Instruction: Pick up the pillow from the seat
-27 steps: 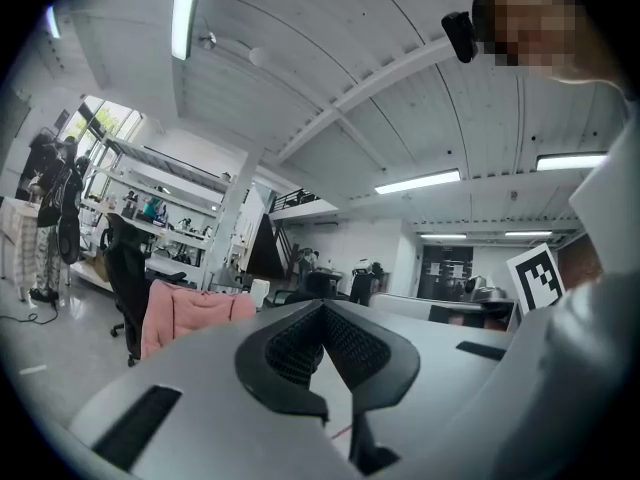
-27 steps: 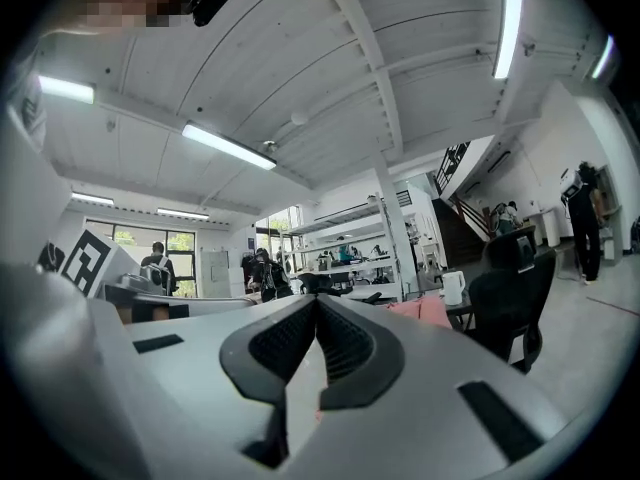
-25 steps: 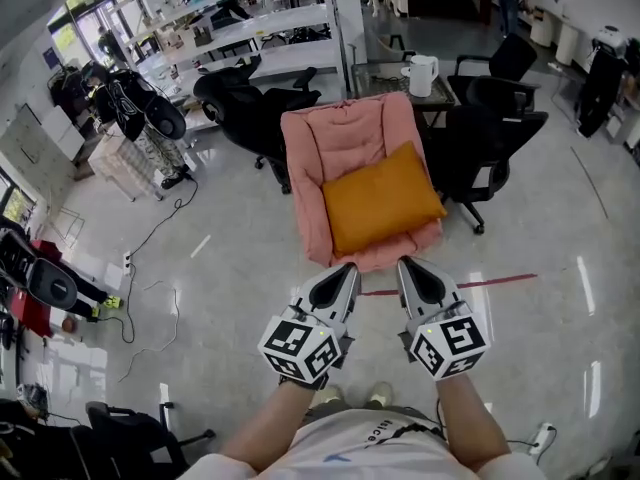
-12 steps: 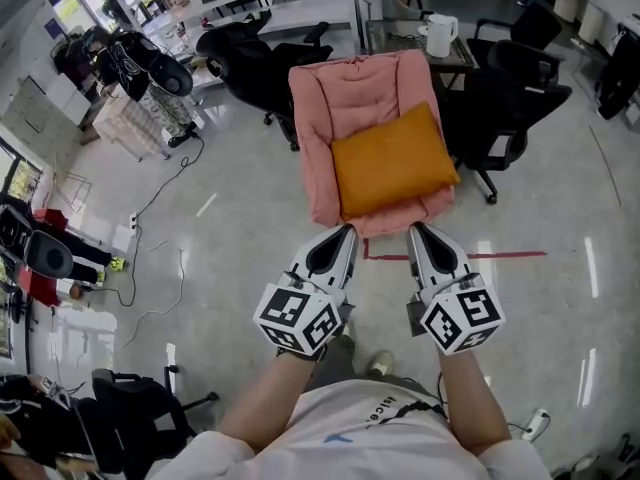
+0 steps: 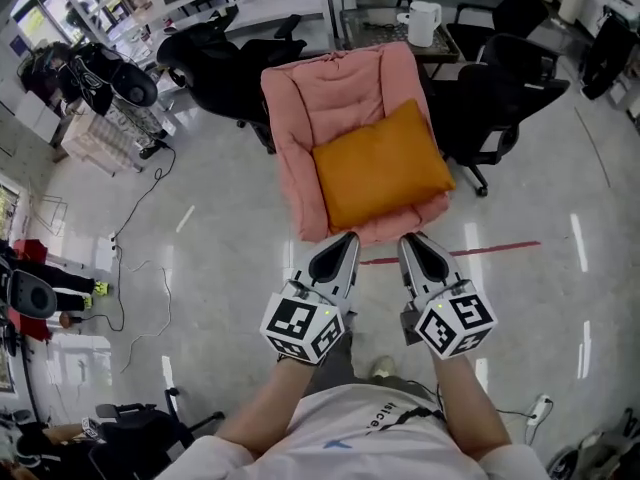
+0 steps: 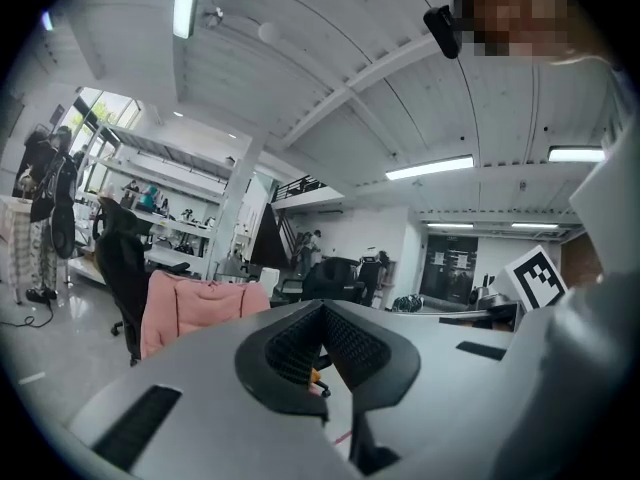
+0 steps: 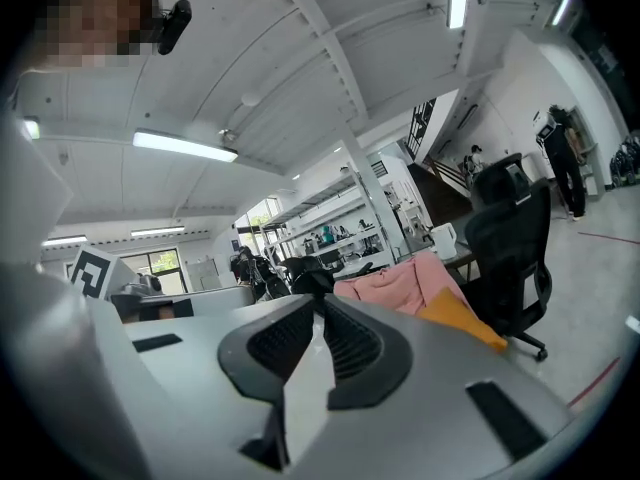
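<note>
You are holding the left gripper and right gripper, jaws pressed together and empty, just short of the orange pillow lying on the pink seat.

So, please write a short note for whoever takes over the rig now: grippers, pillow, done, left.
Left hand-held gripper: shut, empty, in front of the pink seat.
Right hand-held gripper: shut, empty, beside it.
The orange pillow lies on the pink seat, untouched.
Done: nothing lifted yet.
Left to do: open the jaws, reach forward, grip the orange pillow, lift it off.
</note>
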The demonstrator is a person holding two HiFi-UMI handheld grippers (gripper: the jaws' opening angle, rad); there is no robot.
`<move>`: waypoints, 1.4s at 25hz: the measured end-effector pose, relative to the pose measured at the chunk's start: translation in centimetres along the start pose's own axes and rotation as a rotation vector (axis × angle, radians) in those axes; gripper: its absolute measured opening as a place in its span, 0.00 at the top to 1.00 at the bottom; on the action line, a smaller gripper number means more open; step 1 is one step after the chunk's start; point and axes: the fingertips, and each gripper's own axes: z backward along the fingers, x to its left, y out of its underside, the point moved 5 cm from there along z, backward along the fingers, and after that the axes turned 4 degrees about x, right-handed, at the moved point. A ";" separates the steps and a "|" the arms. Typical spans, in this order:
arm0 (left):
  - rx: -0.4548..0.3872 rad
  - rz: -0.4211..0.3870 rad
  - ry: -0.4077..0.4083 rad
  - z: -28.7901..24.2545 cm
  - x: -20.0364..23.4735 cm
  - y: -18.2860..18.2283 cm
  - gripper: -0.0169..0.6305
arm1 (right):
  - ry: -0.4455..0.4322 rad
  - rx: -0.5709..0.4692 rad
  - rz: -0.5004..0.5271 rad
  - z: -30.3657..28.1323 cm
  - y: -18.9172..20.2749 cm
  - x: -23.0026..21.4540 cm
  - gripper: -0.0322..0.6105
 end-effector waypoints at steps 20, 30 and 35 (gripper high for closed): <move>0.238 -0.045 0.204 -17.4 16.0 7.2 0.96 | 0.269 0.091 -0.443 -18.6 12.8 -16.2 0.70; 0.318 -0.043 0.207 -25.9 18.2 14.1 0.96 | 0.297 0.062 -0.681 -23.6 23.0 -28.5 0.53; 0.371 -0.035 0.226 -29.0 18.6 19.3 0.96 | 0.327 0.052 -0.780 -26.1 29.2 -33.6 0.47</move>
